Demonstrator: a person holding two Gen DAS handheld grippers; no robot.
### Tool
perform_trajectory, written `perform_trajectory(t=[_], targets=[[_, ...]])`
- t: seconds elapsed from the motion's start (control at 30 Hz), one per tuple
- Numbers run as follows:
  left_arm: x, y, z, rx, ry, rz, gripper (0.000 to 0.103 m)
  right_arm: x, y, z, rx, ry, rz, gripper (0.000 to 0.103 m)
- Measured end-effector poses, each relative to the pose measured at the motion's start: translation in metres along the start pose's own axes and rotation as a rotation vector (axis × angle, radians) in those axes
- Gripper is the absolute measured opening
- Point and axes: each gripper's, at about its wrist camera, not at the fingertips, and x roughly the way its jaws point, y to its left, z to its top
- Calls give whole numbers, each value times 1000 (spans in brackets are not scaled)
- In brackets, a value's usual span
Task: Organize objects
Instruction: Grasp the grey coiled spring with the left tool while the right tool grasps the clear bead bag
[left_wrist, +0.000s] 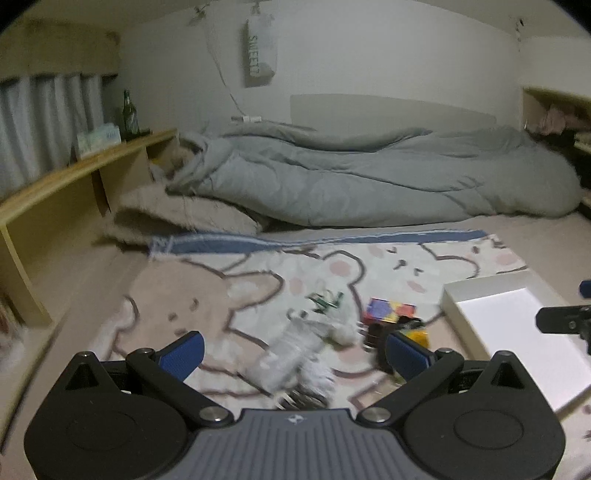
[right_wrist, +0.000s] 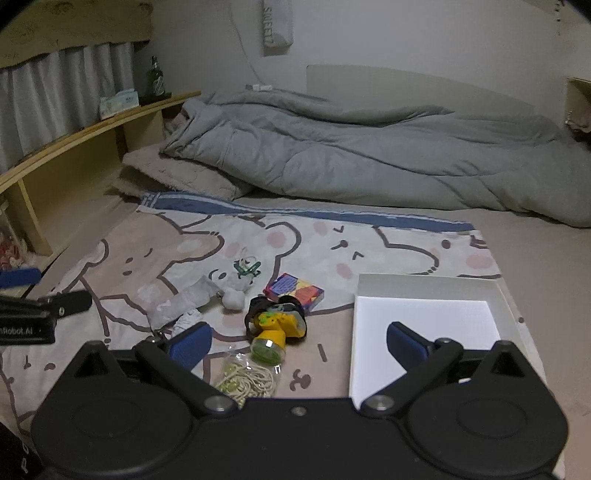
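Observation:
Small items lie in a cluster on a bear-print blanket (right_wrist: 258, 236). In the right wrist view they are a yellow headlamp (right_wrist: 277, 326), a colourful box (right_wrist: 295, 291), a grey plush toy (right_wrist: 199, 299), a green clip (right_wrist: 248, 268) and a bag of beads (right_wrist: 247, 376). A white open box (right_wrist: 424, 325) sits to their right. My right gripper (right_wrist: 299, 343) is open above the headlamp and the box edge. My left gripper (left_wrist: 293, 352) is open over the blurred grey plush (left_wrist: 295, 350), with the colourful box (left_wrist: 388, 310) and white box (left_wrist: 517, 332) beyond.
A crumpled grey duvet (right_wrist: 369, 155) and a beige pillow (right_wrist: 177, 177) fill the far side of the bed. A wooden shelf (right_wrist: 92, 129) on the left carries a green bottle (right_wrist: 155, 79) and a tissue box (right_wrist: 118, 101). A grey bag (left_wrist: 258, 51) hangs on the wall.

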Motion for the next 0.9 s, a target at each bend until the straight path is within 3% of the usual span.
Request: perform_trajectory(t=[0.13,0.33,0.47,0.6,0.77,0.9], targets=[[20,4,8,58,14,-10,103,19,10,10,-43,29,9,102],[58,10,5,85,67,-108,103,50,19,18,-24,76,68,102],[81,13,-7,86,133,-140,103,79,18,14,48,137,111,102],[98,16,-17,107,232,-220,102,109,19,-1,130,222,117,102],[120,15,-24,158,295,-250,98,139,19,-16,197,332,112,102],[137,21,-34,167,352,-267,98,166,11,-29,339,438,115,102]])
